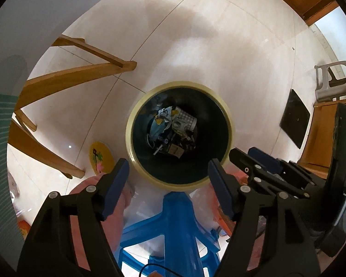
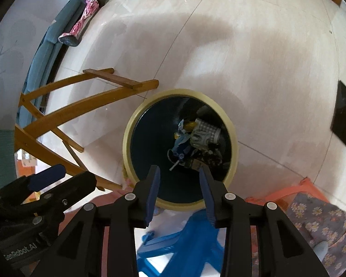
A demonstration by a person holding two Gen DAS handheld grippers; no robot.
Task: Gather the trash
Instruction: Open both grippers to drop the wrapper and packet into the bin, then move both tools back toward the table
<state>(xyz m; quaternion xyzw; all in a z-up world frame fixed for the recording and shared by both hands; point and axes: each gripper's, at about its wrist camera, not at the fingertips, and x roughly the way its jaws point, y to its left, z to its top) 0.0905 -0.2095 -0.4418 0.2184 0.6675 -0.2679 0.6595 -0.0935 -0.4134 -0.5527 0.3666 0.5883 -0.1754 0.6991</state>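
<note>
The bin (image 1: pixel 180 133), dark inside with a cream rim, stands on the floor (image 1: pixel 196 46) and holds crumpled trash (image 1: pixel 173 129) at its bottom. Left gripper (image 1: pixel 168 173) and right gripper (image 2: pixel 180 177) hover above, jaws open, empty.

Left claw (image 1: pixel 168 175) spread wide, right claw (image 2: pixel 180 180) parted (both empty), pointing downward

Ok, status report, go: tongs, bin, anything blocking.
Left tongs open, empty. Right tongs open, empty. Both above bin, trash at bottom. Bin mouth clear.
</note>
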